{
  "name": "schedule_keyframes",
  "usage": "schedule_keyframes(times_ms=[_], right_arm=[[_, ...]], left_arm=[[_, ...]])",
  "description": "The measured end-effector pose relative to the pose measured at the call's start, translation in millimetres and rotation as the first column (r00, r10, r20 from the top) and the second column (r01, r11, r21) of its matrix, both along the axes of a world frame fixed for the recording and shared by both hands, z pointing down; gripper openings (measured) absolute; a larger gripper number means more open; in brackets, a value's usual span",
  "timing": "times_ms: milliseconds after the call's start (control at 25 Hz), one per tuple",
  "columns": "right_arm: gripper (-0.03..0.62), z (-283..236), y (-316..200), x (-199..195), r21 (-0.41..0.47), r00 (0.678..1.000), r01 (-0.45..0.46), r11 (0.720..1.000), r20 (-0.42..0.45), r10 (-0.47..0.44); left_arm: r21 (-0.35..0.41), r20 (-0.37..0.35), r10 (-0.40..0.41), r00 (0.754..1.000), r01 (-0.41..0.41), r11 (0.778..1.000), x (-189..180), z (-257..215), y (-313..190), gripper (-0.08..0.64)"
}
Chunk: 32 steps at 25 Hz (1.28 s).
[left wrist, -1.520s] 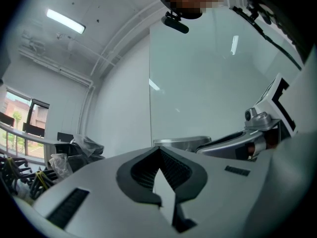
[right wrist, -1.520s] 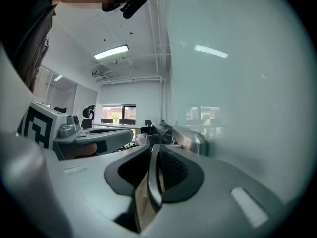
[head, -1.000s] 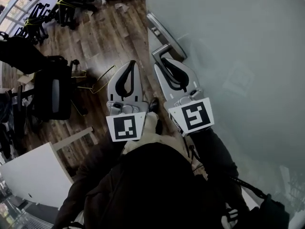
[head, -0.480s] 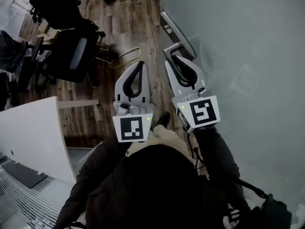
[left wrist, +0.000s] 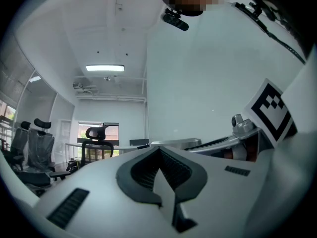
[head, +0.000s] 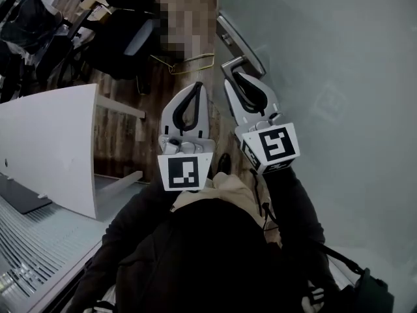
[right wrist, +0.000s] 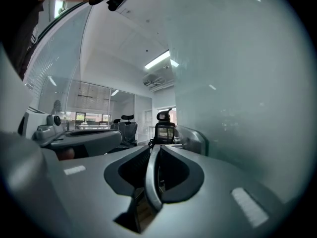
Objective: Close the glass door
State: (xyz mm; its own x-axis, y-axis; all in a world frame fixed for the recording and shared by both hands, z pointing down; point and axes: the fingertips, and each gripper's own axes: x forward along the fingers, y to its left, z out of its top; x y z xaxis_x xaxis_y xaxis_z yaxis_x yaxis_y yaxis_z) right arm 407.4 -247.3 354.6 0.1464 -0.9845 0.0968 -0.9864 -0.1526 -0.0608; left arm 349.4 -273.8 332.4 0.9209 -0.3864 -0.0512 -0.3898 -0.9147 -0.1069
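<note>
The frosted glass door (head: 339, 77) fills the right of the head view, and its long metal handle plate (head: 242, 38) lies along its edge. My right gripper (head: 238, 77) is shut on the door's lever handle (head: 229, 63). In the right gripper view (right wrist: 153, 150) the metal lever (right wrist: 151, 177) runs between the closed jaws, with the glass door (right wrist: 237, 83) close on the right. My left gripper (head: 196, 87) hangs beside it to the left, shut and holding nothing. The left gripper view (left wrist: 159, 150) shows its jaws together, and the glass door (left wrist: 208, 73) stands ahead.
A white desk top (head: 52, 142) stands close on the left over the wooden floor (head: 124, 135). Black office chairs (head: 124, 38) are grouped at the back left, and a yellow wire frame (head: 189, 64) lies on the floor near the door edge.
The floor, chairs and white desk have slid to the right in the head view as the person and door swing round. My right gripper stays on the lever; my left stays beside it.
</note>
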Motion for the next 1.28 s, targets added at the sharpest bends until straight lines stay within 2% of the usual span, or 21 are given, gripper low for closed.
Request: schedule_keyframes(times_ms=[120,240,440,640,800,1000,1120,1280], right_arm=[[0.064,-3,2,-15,-0.007,0.999,0.047,0.999,0.018,-0.047],[0.064,-2,1,-45,-0.008,0.996,0.09,0.996,0.023,-0.09],[0.064,-5,-8,-96,0.0,0.983,0.181,0.984,0.023,-0.181],[0.064,-5,-10,-139,-0.006,0.968,0.248,0.969,0.035,-0.248],[0.064,-6,-1,-194,0.004,0.953,0.302,0.953,0.027,-0.302],[0.063,-8,10,-255,0.0,0.934,0.358,0.934,0.008,-0.358],[0.063,-9,19,-286,-0.001,0.92,0.392,0.92,0.017,-0.392],[0.063,-9,30,-326,0.006,0.899,0.438,0.899,0.017,-0.438]], left_arm=[[0.006,0.015,-0.054,0.998,0.054,0.999,-14,-6,8,-0.003],[0.02,0.024,-0.112,0.993,0.111,0.994,-46,-7,15,-0.004],[0.015,0.009,-0.247,0.969,0.246,0.969,-108,-12,22,-0.003],[0.041,0.011,-0.325,0.946,0.324,0.945,-157,-25,27,-0.004],[0.037,-0.012,-0.363,0.932,0.363,0.931,-209,-29,36,-0.003],[0.027,-0.013,-0.366,0.93,0.367,0.93,-262,-28,47,-0.003],[0.038,0.012,-0.36,0.933,0.359,0.932,-291,-25,57,-0.003],[0.042,0.029,-0.382,0.924,0.381,0.924,-331,-19,66,-0.004]])
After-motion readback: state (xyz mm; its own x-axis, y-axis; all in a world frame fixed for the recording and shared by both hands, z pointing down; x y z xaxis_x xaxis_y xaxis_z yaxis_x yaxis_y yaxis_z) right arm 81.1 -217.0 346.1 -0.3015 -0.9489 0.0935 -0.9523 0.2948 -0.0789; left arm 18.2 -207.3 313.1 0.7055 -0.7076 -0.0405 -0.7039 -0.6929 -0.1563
